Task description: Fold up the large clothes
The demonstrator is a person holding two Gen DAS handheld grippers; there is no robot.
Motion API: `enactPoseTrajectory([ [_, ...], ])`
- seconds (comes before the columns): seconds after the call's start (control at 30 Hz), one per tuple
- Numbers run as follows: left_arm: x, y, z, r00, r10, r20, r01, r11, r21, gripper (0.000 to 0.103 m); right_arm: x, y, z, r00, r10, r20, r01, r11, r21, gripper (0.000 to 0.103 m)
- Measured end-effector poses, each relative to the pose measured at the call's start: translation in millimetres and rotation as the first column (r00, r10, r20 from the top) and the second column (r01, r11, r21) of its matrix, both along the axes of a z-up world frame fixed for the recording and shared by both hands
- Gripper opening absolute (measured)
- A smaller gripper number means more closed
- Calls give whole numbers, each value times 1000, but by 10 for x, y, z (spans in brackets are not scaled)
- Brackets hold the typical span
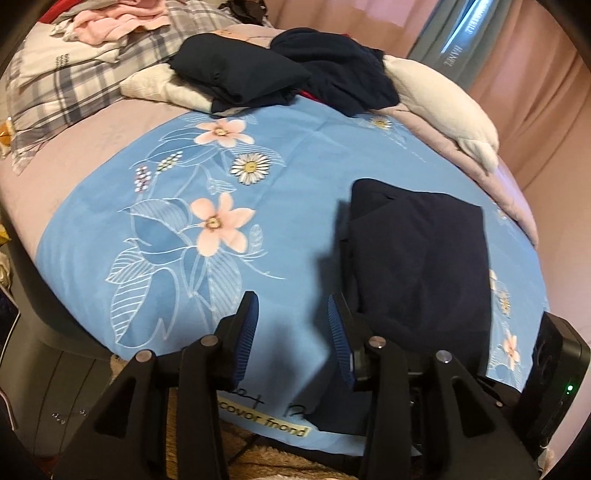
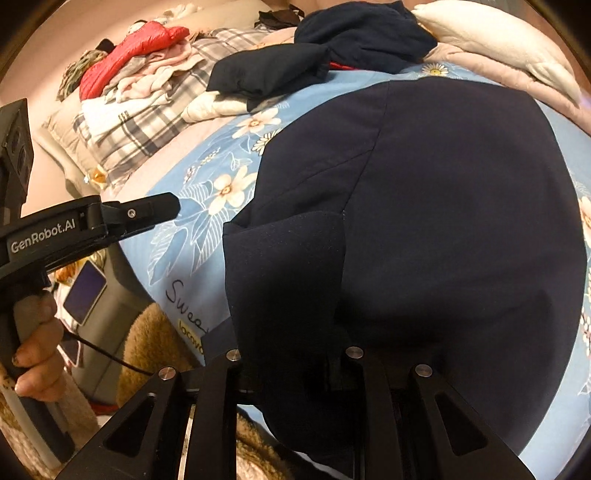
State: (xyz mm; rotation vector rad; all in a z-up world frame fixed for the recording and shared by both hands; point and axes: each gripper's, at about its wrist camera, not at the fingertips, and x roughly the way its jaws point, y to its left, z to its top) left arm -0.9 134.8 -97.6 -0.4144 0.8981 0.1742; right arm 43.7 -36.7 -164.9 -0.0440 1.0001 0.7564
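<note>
A dark navy garment [image 1: 421, 258] lies folded flat on the blue floral sheet [image 1: 177, 221]; it fills the right wrist view [image 2: 424, 206]. My left gripper [image 1: 291, 325] is open and empty, just left of the garment's near edge; it also shows in the right wrist view [image 2: 162, 208]. My right gripper [image 2: 295, 369] is at the garment's near edge, its fingertips hidden under a raised flap of the dark cloth, which seems pinched between them. Its body [image 1: 557, 373] shows at the lower right of the left wrist view.
Folded and crumpled dark navy clothes [image 1: 288, 70] lie at the far side of the bed on a cream quilt [image 1: 439, 99]. A plaid pillow [image 1: 74, 85] with pink clothes [image 1: 118, 22] and a red jacket [image 2: 129, 55] lies far left. A fuzzy rug [image 2: 155, 350] lies below the bed edge.
</note>
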Motion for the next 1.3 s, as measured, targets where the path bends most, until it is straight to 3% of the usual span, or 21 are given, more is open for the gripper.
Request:
enactPoseTrajectory([
  [0.1,35,-64,101,999,-42,32,42,999,-7,52,-7,-74,75,1000,10,-14,-10,1000,29,29],
  [0.2,128,-134,210,995,-87,48,87,996,7,53,-35,-210,117,999,17,-40,-15,998,56,31],
  [0.3,217,-195,331,987,-141,81,143,989,-25,55,-84,-403,175,998,-10,-62,16,996,89,37],
  [0.37,286,-263,374,979,-187,86,192,980,-53,56,-145,-548,241,997,-7,-73,17,990,137,49],
  [0.43,347,-348,417,970,-229,87,234,971,-54,56,-209,-716,311,996,-6,-87,25,975,220,71],
  [0.6,447,-574,458,949,-299,97,305,952,-43,56,-332,-1064,415,993,-107,-55,118,963,243,72],
  [0.73,500,-760,263,925,-378,37,380,922,-78,54,-359,-1300,315,975,-210,-72,221,950,223,72],
  [0.87,440,-875,-41,902,-430,-40,423,898,-119,38,-299,-1433,191,953,-294,-77,303,940,157,72],
  [0.97,395,-888,-209,897,-432,-88,423,900,-108,30,-267,-1396,103,947,-305,-101,316,941,123,72],
  [1.17,397,-829,-505,911,-383,-154,378,924,-61,27,-290,-1425,-83,942,-287,-174,304,949,81,72],
  [1.3,429,-844,-688,918,-358,-171,358,933,-35,29,-279,-1378,-75,945,-286,-156,298,953,60,72],
])
